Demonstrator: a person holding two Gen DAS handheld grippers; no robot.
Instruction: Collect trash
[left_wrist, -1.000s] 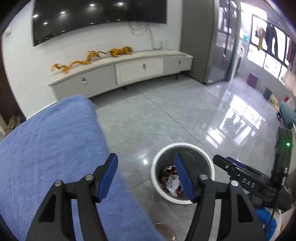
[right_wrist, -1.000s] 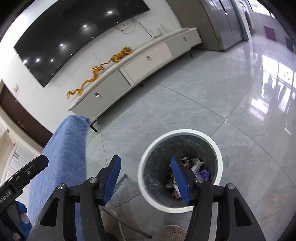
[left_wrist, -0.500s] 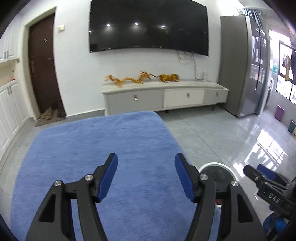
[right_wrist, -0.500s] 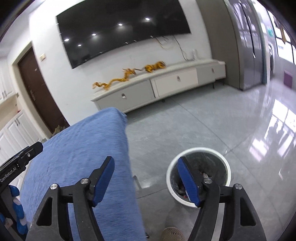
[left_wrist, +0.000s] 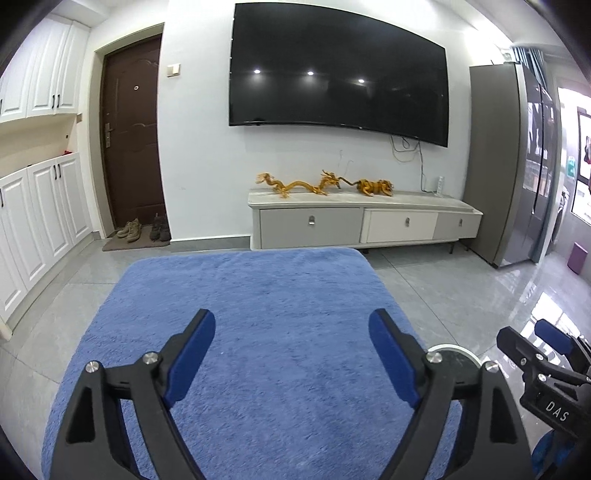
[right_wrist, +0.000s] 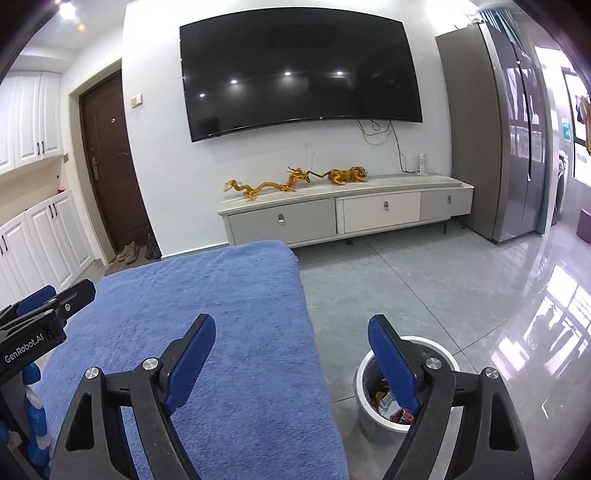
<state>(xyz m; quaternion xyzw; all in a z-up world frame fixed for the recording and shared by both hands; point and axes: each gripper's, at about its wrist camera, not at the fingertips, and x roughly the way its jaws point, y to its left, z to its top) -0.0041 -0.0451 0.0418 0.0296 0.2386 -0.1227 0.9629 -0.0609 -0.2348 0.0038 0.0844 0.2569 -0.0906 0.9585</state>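
Wall television (left_wrist: 338, 79) above a low cabinet (left_wrist: 364, 221) bearing golden dragons (left_wrist: 295, 184); shoes (left_wrist: 142, 229), probably boots, by the brown door (left_wrist: 131, 129)

Blue cloth-covered table (left_wrist: 258, 295), grey tile floor (right_wrist: 424, 288) w/ white bin (right_wrist: 364, 406) beside

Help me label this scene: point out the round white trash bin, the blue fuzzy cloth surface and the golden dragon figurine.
Round white trash bin (right_wrist: 369, 417): right wrist view, on its outer wall.
Blue fuzzy cloth surface (left_wrist: 288, 295): left wrist view, bare middle.
Golden dragon figurine (left_wrist: 295, 184): left wrist view, on its body.
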